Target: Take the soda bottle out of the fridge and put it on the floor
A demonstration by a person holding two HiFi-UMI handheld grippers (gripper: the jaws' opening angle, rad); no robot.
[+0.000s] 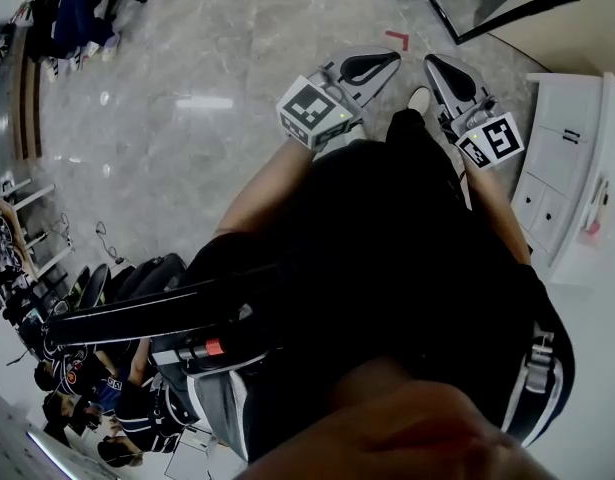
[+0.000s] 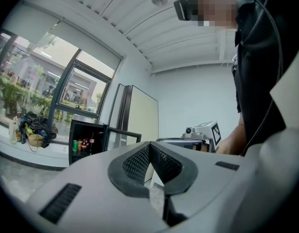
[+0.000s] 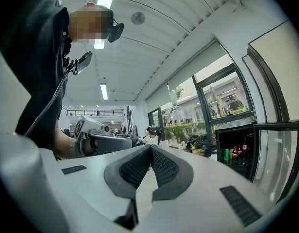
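Note:
A small black fridge point(image 2: 83, 130) stands open by the window, far from both grippers. Inside it are cans and dark soda bottles with red labels, the tallest soda bottle point(image 2: 92, 140) at the right. The right gripper view shows the same fridge point(image 3: 234, 137) with the soda bottle point(image 3: 244, 144) and a green can point(image 3: 227, 154). In the head view my left gripper point(image 1: 393, 57) and right gripper point(image 1: 433, 61) are held side by side in front of me above the floor. Both are shut with nothing between the jaws.
The fridge's glass door point(image 3: 279, 154) is swung open to its right. A white drawer cabinet point(image 1: 567, 168) stands at my right. Bags lie on the window ledge point(image 2: 35, 132). Marble floor point(image 1: 187, 98) spreads ahead, with desks and seated people at the far left.

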